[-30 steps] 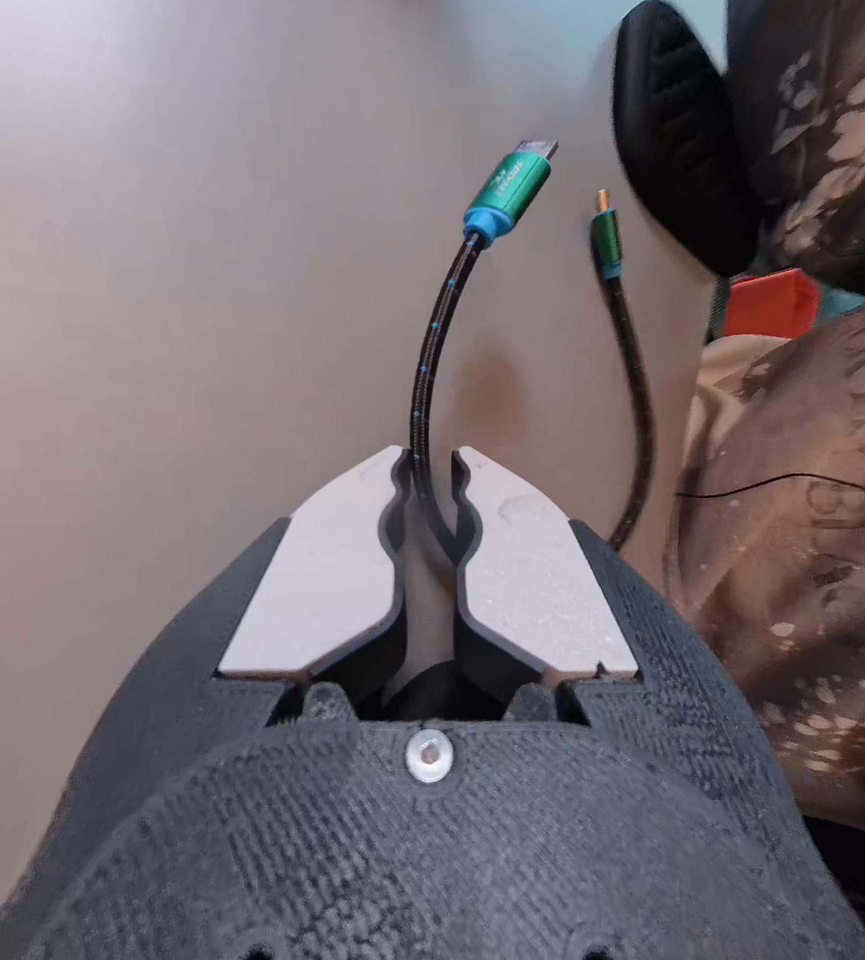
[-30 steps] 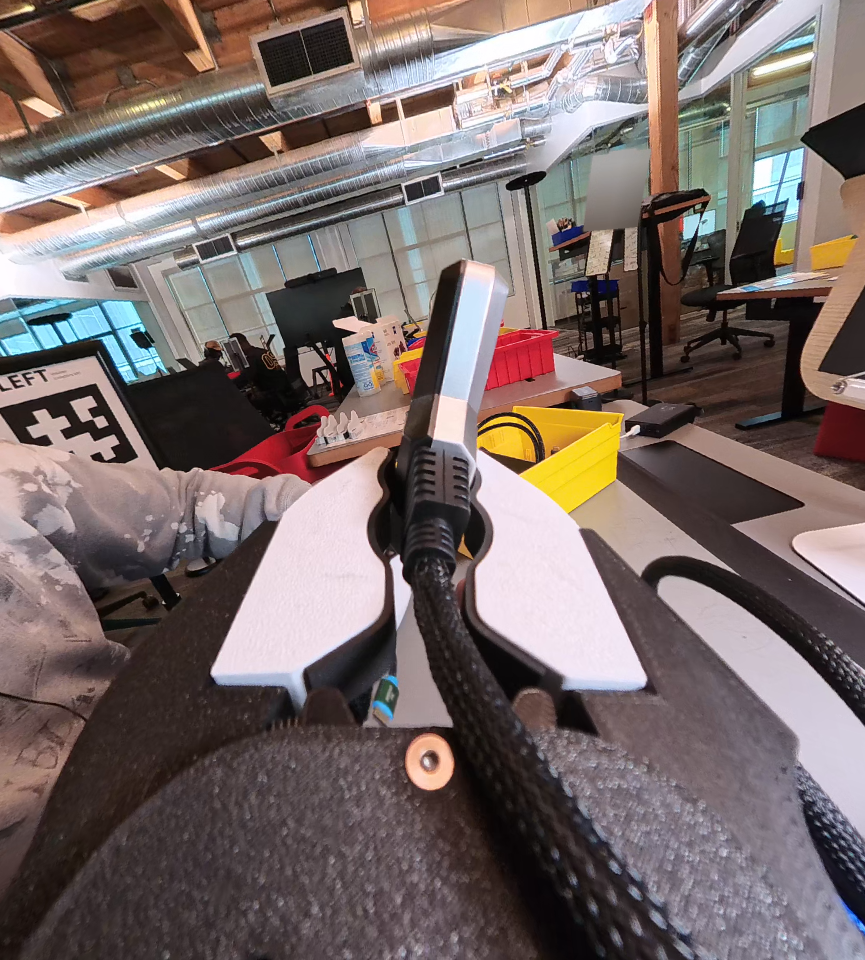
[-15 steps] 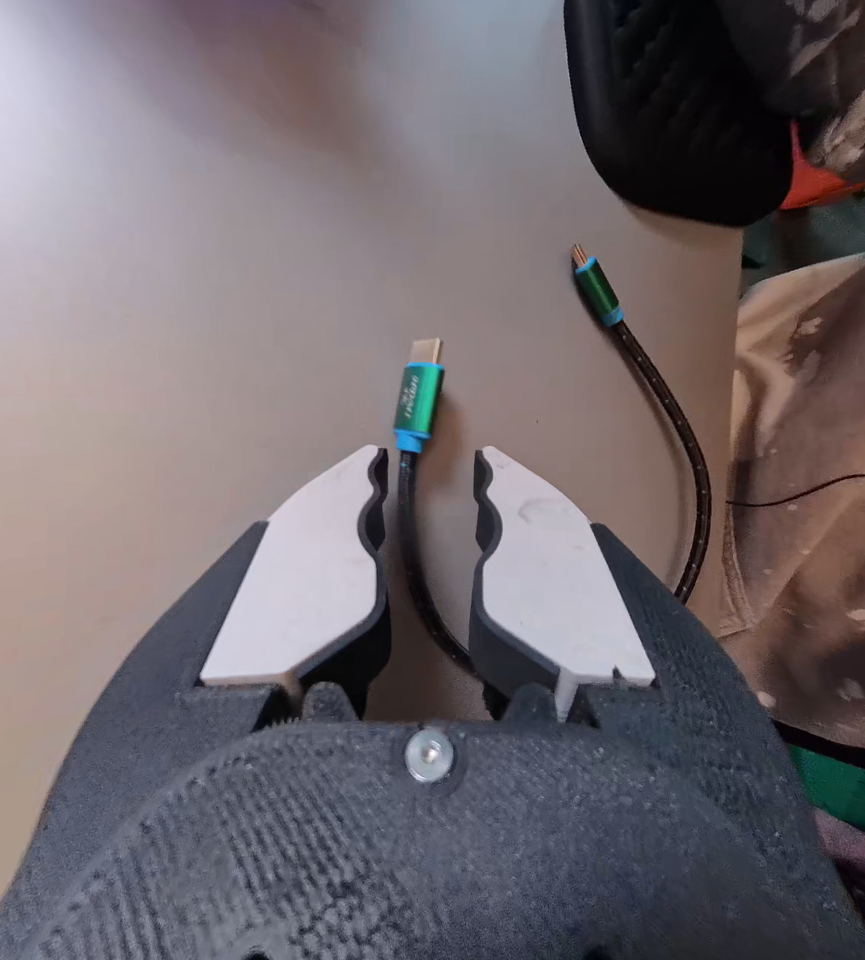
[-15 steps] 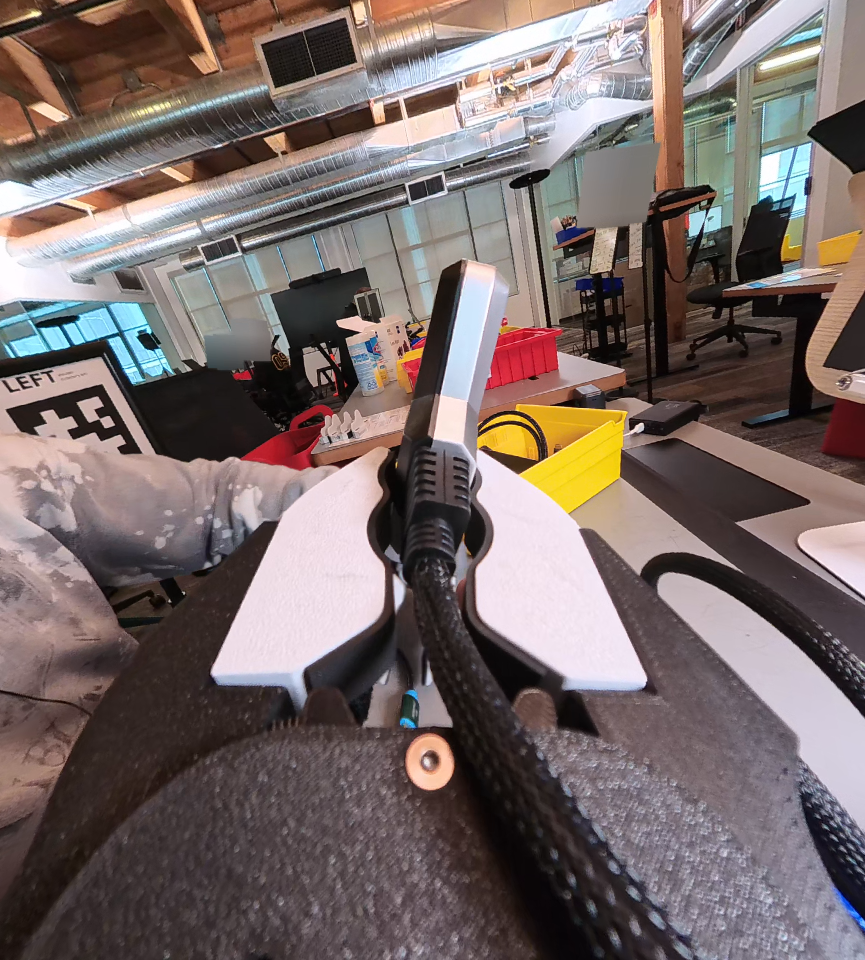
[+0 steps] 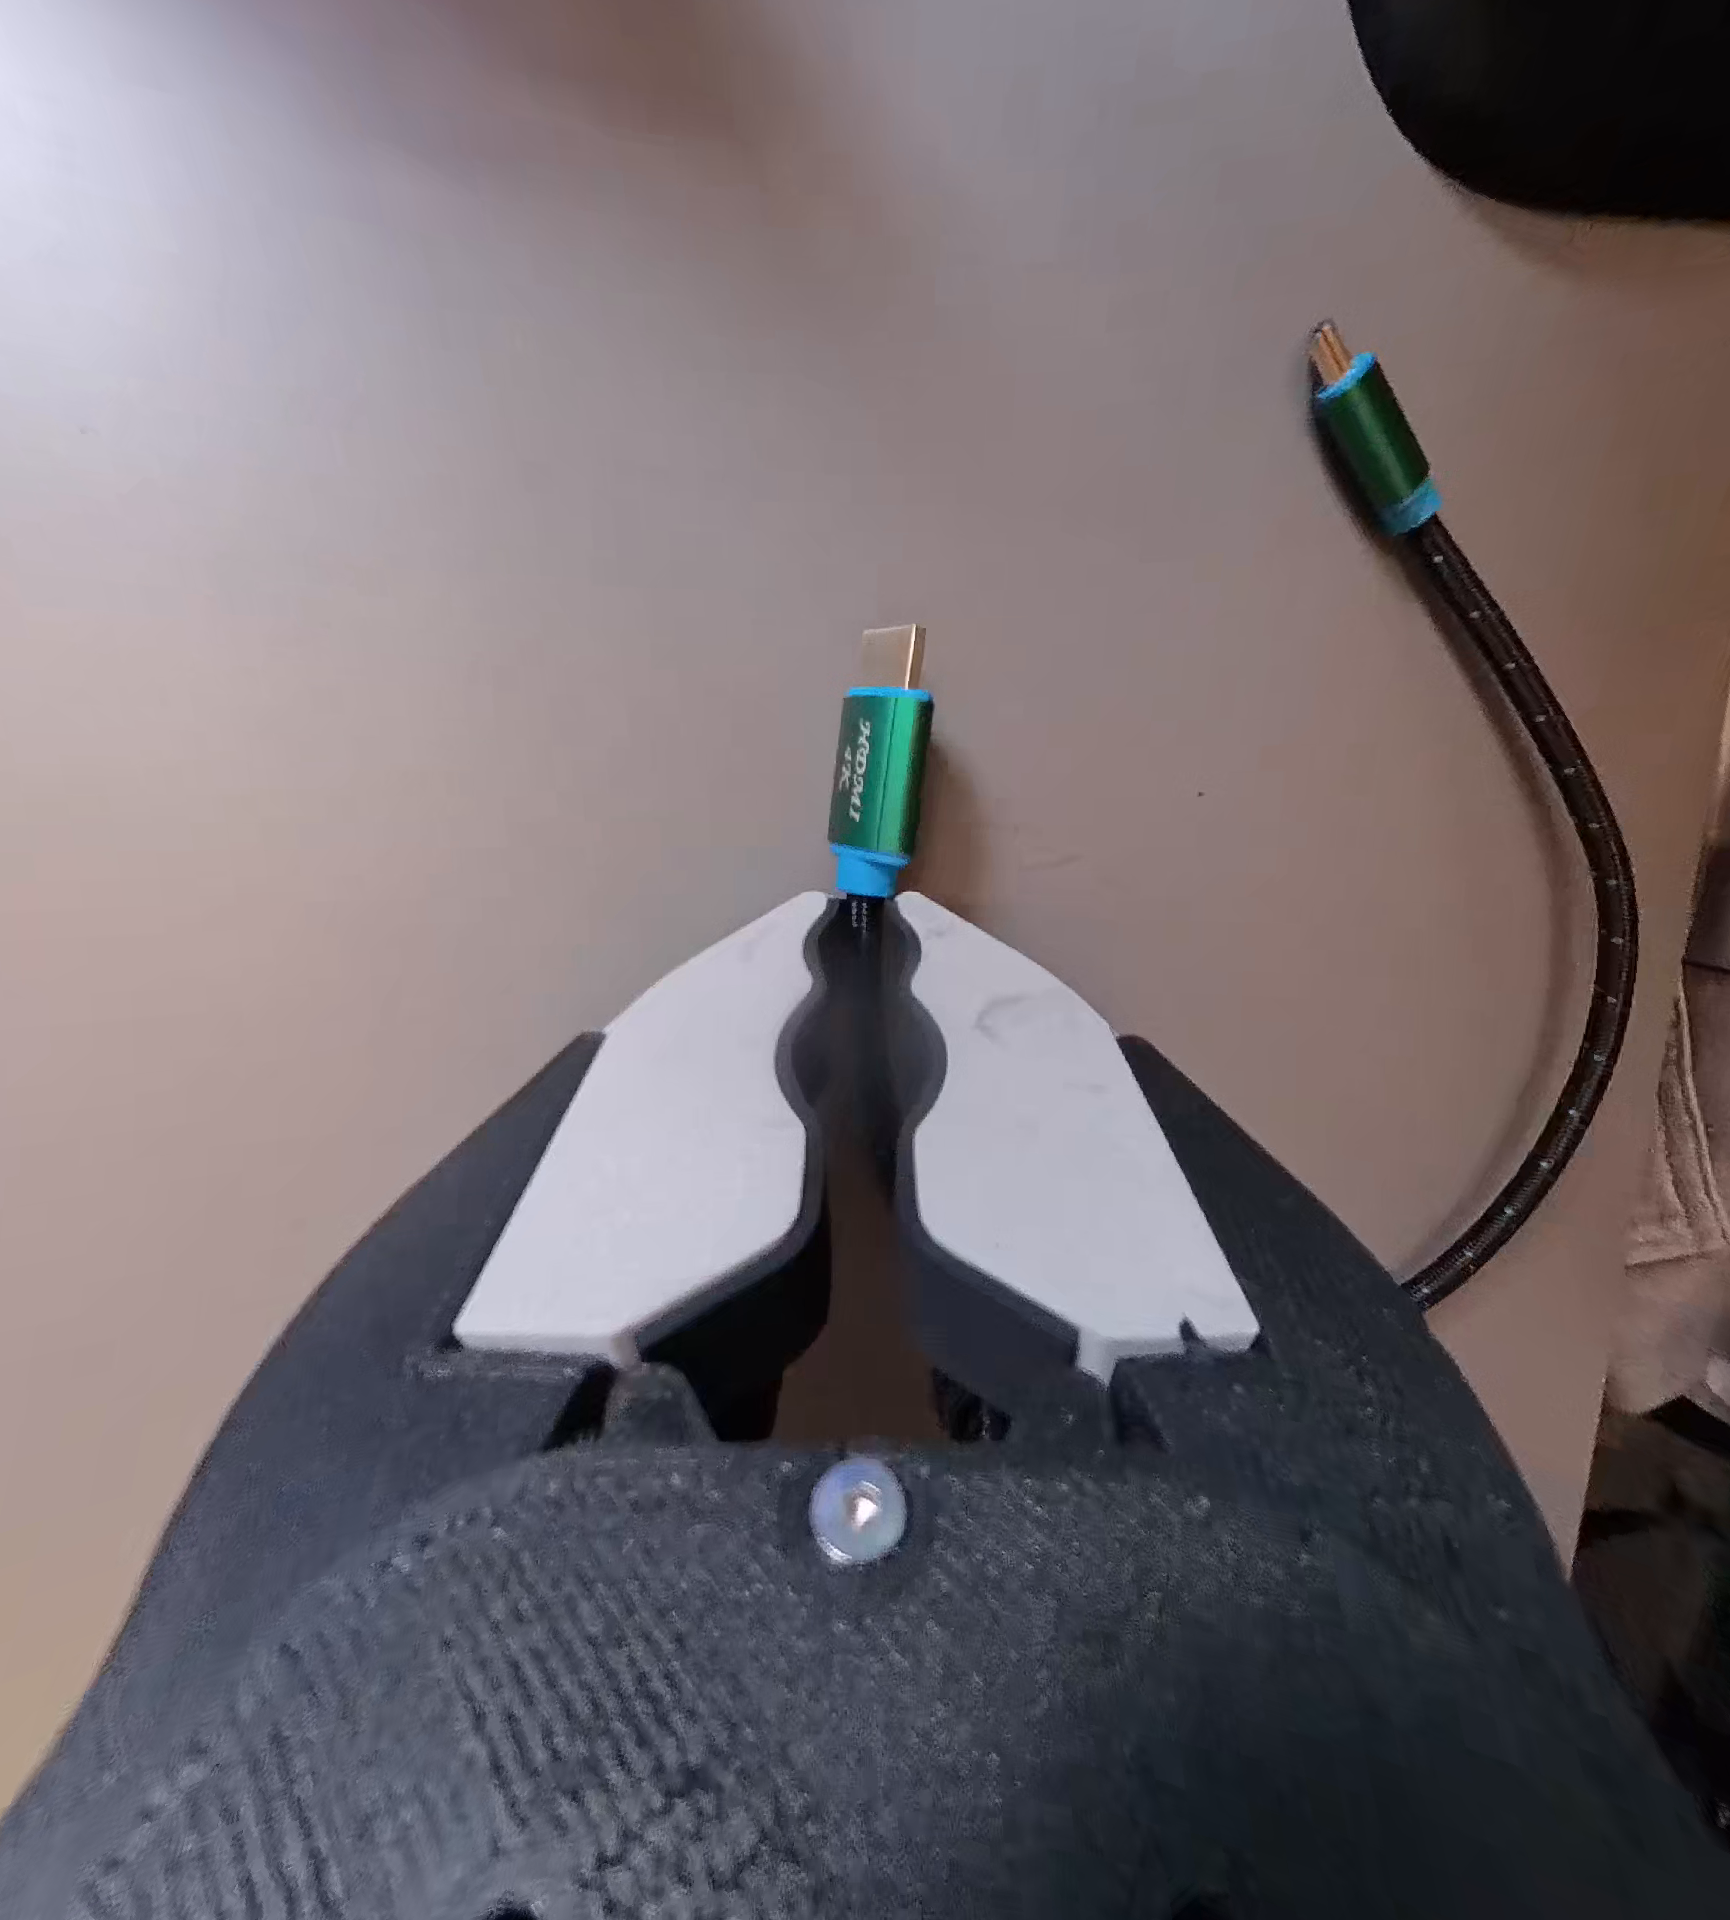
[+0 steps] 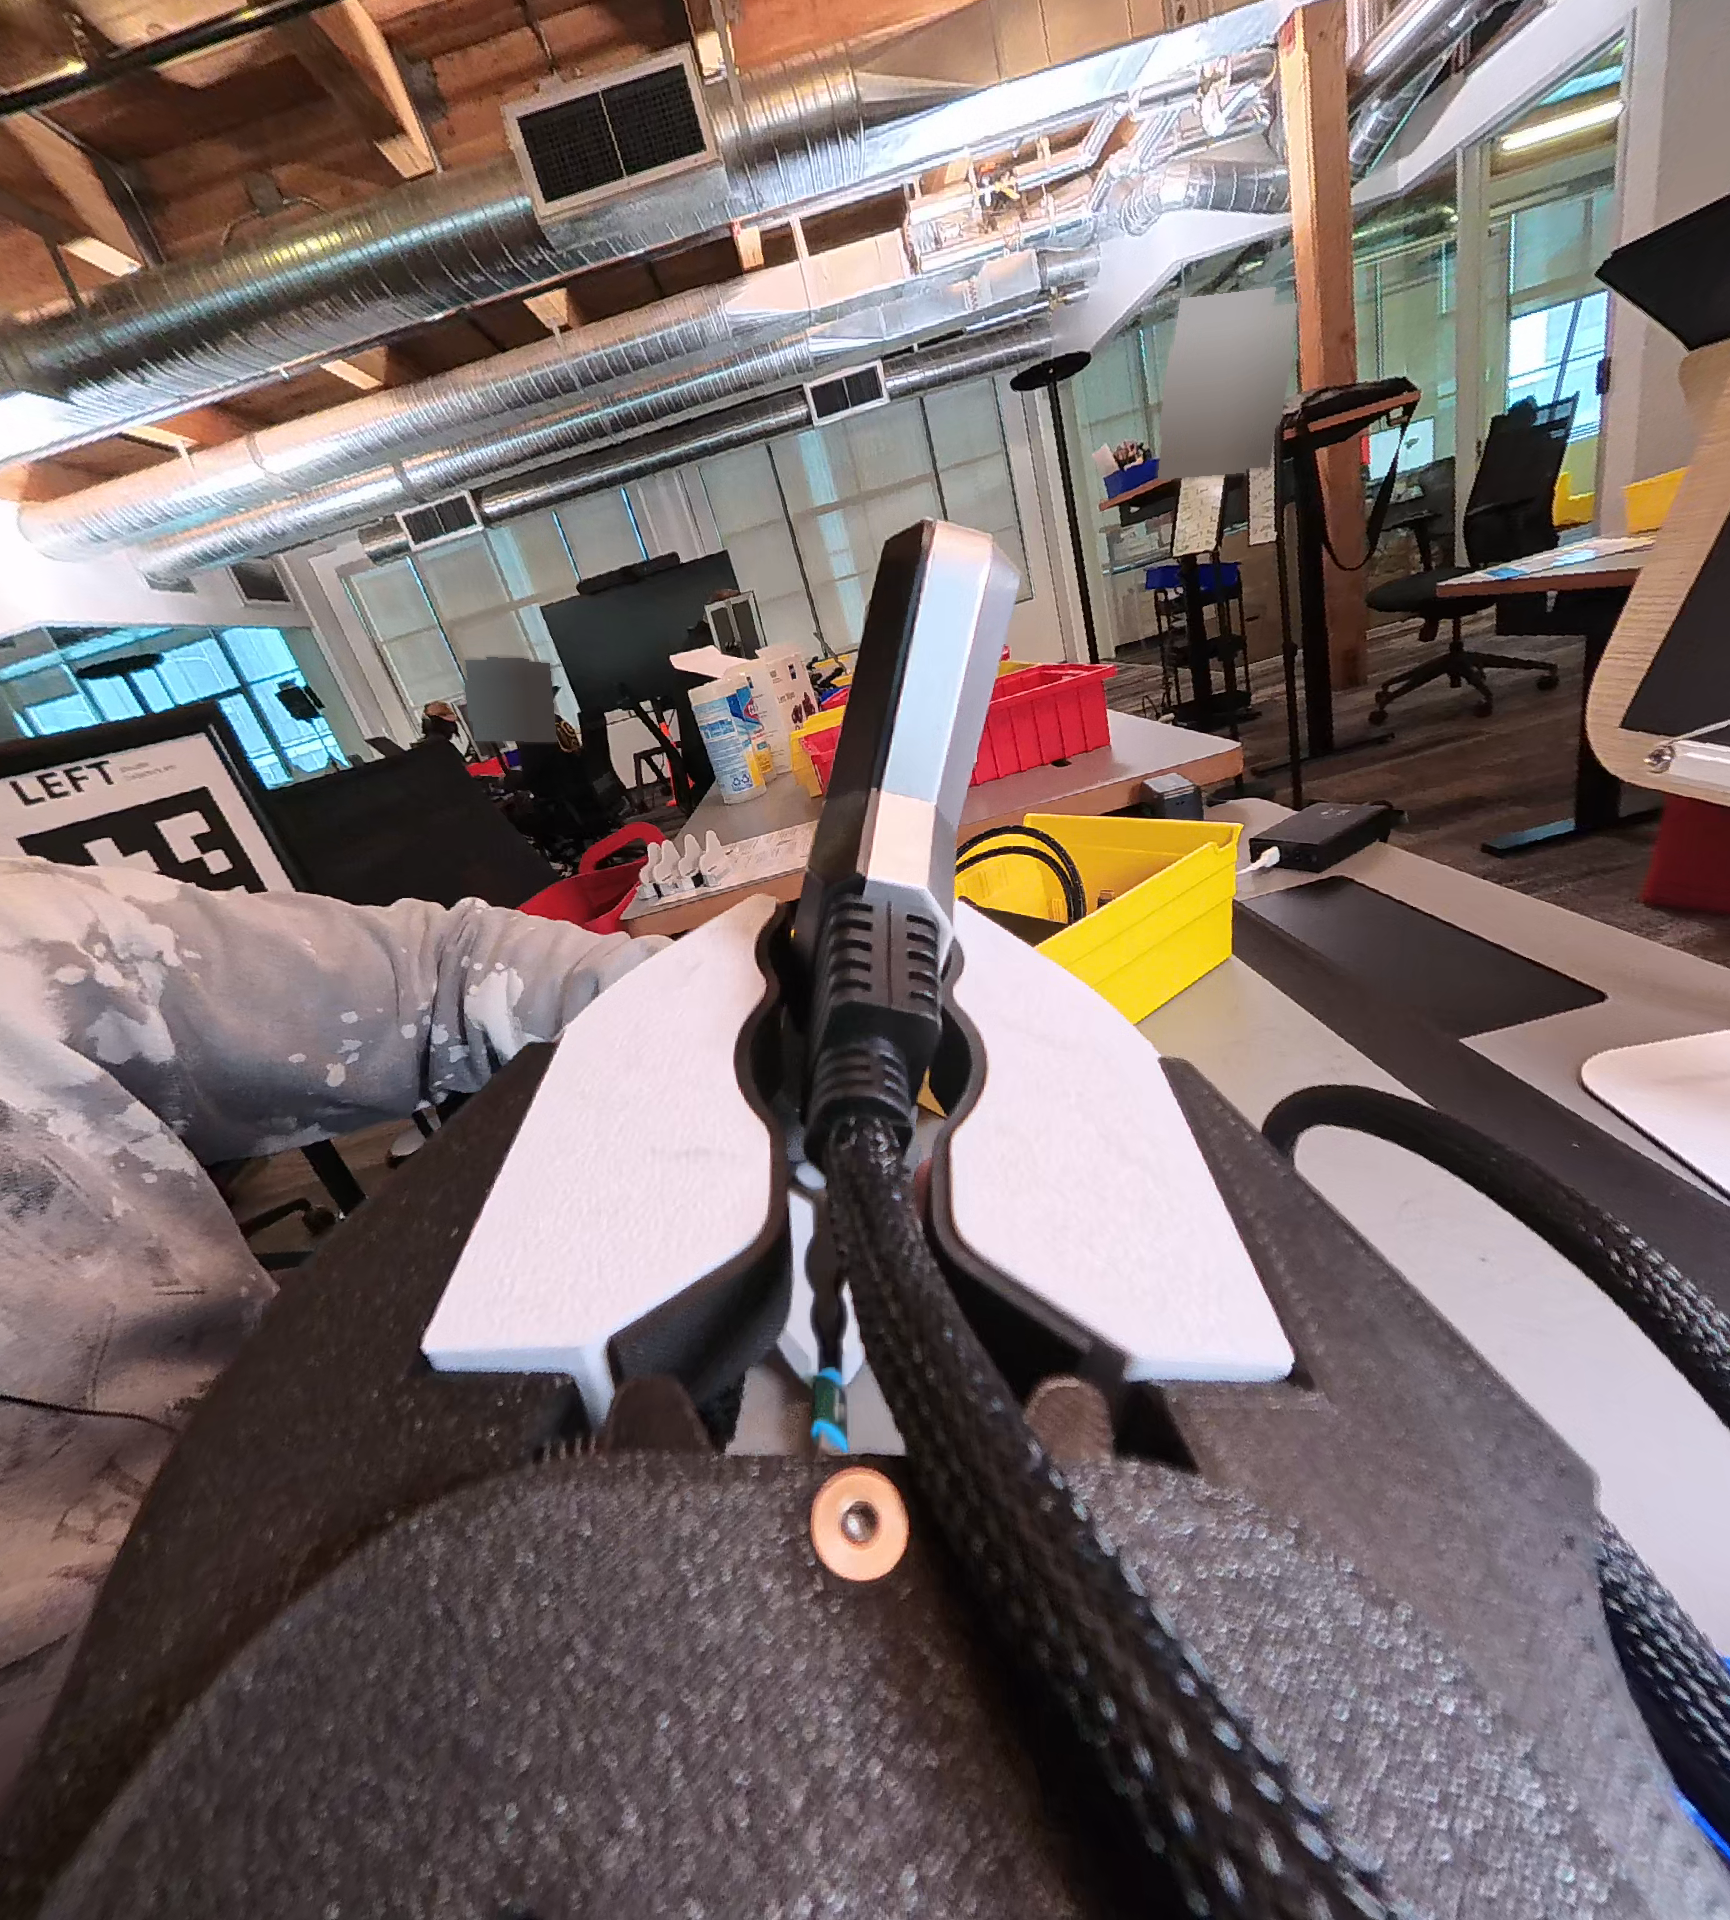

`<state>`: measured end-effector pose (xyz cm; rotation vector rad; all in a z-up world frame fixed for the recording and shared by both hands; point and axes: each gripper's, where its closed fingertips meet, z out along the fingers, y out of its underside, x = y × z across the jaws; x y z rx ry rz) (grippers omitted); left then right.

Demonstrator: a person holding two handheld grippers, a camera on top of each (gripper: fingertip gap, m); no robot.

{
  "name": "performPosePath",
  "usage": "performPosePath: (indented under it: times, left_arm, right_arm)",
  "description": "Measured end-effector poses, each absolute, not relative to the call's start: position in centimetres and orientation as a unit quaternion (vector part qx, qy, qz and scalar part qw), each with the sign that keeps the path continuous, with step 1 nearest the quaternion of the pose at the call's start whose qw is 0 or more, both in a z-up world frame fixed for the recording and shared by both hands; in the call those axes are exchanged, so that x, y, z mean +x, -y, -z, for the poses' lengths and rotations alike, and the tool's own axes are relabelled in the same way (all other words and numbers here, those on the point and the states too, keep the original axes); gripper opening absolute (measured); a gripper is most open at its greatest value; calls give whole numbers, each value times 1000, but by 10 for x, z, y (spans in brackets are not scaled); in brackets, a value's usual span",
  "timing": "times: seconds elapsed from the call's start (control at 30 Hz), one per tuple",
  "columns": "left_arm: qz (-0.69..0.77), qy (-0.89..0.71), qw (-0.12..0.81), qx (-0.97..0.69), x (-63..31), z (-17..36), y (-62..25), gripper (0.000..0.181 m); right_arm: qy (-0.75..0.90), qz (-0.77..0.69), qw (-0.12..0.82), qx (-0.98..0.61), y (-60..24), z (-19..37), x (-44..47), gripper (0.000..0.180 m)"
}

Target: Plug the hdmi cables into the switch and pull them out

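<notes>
Grey tabletop (image 5: pixel 321 623) below. Left gripper (image 5: pixel 866 909) tips pinched on the braided cable just behind the green HDMI plug (image 5: pixel 880 769), gold tip pointing away. Second green HDMI plug (image 5: pixel 1370 442) lies loose to the right. Right gripper (image 6: pixel 866 925) clamped on the HDMI switch (image 6: pixel 918 717), upright above the table.

Bright daylight from windows, soft shadows, fisheye warp, edges blurred

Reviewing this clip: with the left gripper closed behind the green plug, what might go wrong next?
1. The left gripper pinches only the braided cord behind the green HDMI plug, so the plug may pivot during insertion.
2. The right gripper holds the switch by its cable end; pushing could tilt it.
</notes>
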<state>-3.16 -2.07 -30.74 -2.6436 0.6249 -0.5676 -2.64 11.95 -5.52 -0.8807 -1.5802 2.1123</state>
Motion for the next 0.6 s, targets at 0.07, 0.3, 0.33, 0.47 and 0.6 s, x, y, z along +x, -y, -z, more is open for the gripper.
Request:
performPosePath:
  times: [0.07,0.3,0.33,0.47,0.6]
  left_arm:
    - [199,-194,202,-939,-43,299,19,7]
    - [197,-97,358,-908,-107,173,8,7]
    - [207,-89,386,-895,-111,150,9,7]
    - [294,-64,474,-827,-101,93,19,7]
    - [437,5,430,-790,-62,131,31,7]
  right_arm:
    - [560,-747,180,-310,-118,54,-26,24]
    - [556,-751,185,-305,-119,49,-23,24]
    - [555,-752,185,-305,-119,49,-22,24]
    - [552,-755,186,-301,-119,45,-19,23]
    - [555,-754,187,-296,-116,43,-17,24]
